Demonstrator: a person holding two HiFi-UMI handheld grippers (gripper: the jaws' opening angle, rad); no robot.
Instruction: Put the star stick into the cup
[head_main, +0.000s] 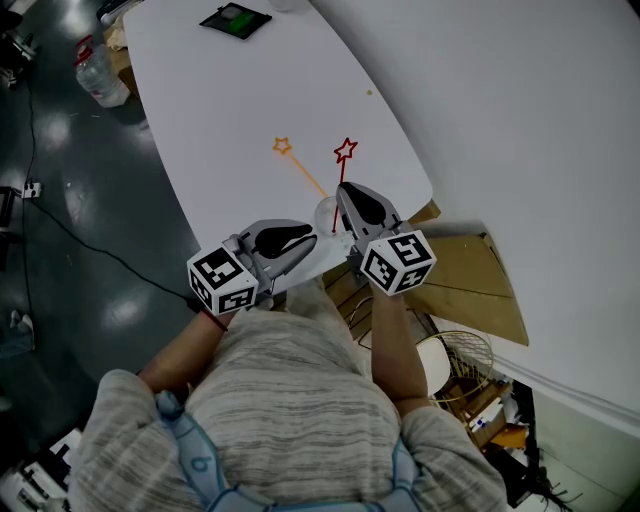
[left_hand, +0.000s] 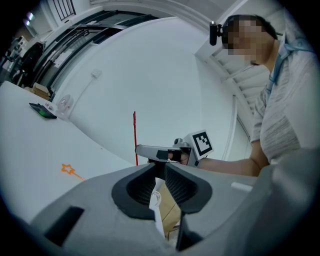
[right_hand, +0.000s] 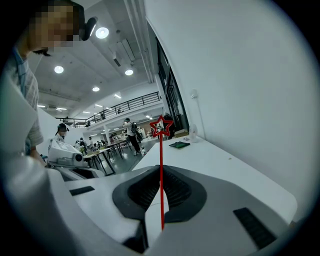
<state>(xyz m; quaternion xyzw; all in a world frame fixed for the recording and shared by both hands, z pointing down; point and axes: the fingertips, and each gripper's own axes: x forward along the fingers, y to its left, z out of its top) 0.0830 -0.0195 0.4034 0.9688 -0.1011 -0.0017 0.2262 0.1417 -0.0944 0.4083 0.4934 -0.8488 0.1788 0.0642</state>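
Note:
My right gripper (head_main: 343, 196) is shut on the thin stem of the red star stick (right_hand: 161, 165), which stands upright between its jaws with the star on top (head_main: 346, 150). The clear cup (head_main: 326, 214) sits at the table's near edge between the two grippers. The red stick's lower end reaches the cup, but whether it is inside I cannot tell. My left gripper (head_main: 310, 238) points at the cup from the left, its jaws almost together on what looks like the cup's thin clear wall (left_hand: 159, 192). An orange star stick (head_main: 298, 164) lies flat on the table.
The white table (head_main: 230, 110) narrows toward me and ends just beneath the grippers. A green-and-black device (head_main: 235, 20) lies at its far end. A water bottle (head_main: 100, 75) stands on the floor at left. Cardboard sheets (head_main: 470, 270) and a wire basket (head_main: 462, 358) lie at right.

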